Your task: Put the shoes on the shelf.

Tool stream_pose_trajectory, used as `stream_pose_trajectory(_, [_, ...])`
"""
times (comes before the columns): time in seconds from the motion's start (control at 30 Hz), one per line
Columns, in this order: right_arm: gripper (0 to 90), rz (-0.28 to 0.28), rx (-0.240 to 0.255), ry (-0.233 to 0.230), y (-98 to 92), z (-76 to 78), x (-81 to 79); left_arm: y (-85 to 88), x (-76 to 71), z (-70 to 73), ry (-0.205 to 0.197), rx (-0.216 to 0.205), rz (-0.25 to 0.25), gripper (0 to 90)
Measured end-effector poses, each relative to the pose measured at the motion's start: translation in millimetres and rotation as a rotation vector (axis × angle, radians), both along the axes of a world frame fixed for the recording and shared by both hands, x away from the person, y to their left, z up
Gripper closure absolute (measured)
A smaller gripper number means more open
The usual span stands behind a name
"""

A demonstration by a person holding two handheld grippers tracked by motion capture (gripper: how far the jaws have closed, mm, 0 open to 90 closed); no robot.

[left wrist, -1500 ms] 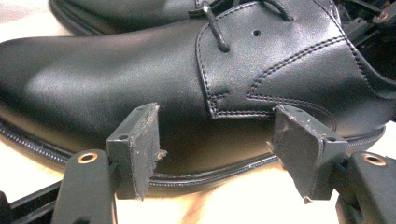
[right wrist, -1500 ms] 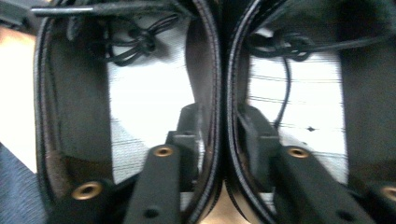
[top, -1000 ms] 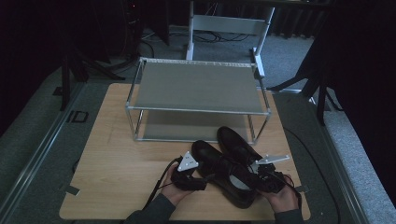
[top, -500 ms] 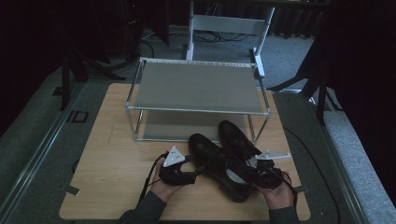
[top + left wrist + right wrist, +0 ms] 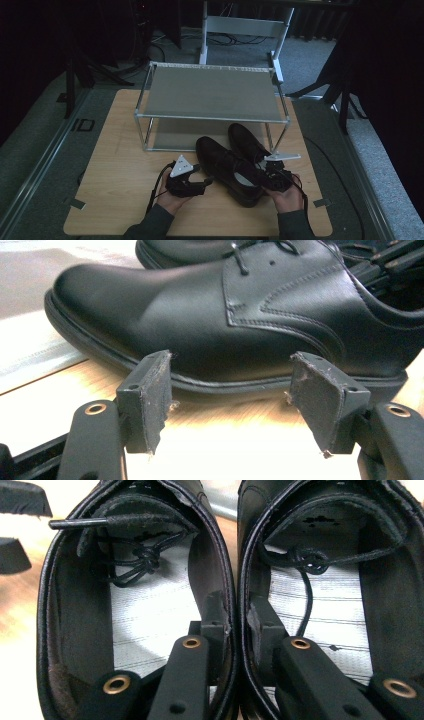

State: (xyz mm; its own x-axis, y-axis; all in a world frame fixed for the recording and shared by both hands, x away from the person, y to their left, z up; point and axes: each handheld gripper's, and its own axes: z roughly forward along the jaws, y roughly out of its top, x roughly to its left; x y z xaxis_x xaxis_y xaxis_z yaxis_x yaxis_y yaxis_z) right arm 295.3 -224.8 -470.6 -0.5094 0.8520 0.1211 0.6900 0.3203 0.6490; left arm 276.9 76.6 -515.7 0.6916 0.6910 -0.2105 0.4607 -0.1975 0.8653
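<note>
The right gripper [image 5: 239,617] pinches both shoes [image 5: 235,167] together by their inner walls; the left gripper [image 5: 235,405] stands wide and empty. Shelving them on the rack [image 5: 210,92] remains.

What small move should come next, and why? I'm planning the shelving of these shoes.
Probably lift the pair of shoes toward the rack: the right gripper already pinches both inner walls together, while the left gripper stands open beside the near shoe's sole.

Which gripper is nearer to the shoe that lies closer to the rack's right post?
The right gripper. It pinches the touching inner walls of both shoes, so it touches the right shoe. The left gripper is open beside the left shoe, farther away.
</note>
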Motion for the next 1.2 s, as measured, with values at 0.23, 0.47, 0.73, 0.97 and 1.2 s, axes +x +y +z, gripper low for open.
stream_pose_trajectory(0.23, [80.2,-0.013,0.002,-0.003,7.4,-0.2,15.0,2.6,1.0,-1.5,0.008,0.003,0.006,33.6])
stream_pose_trajectory(0.47, [80.3,-0.056,0.000,-0.028,14.5,3.0,27.6,3.6,2.2,-3.3,0.017,0.011,0.019,34.0])
stream_pose_trajectory(0.73, [80.2,-0.082,-0.004,-0.036,20.5,5.3,41.6,6.1,3.8,-4.7,0.027,0.010,0.029,34.4])
stream_pose_trajectory(0.97, [80.2,-0.097,-0.019,-0.044,30.5,3.5,53.7,7.8,5.9,-5.2,0.031,0.021,0.046,34.5])
stream_pose_trajectory(1.2, [80.2,-0.121,-0.006,-0.051,39.7,3.8,65.2,6.5,13.9,-7.1,0.032,0.046,0.065,35.0])
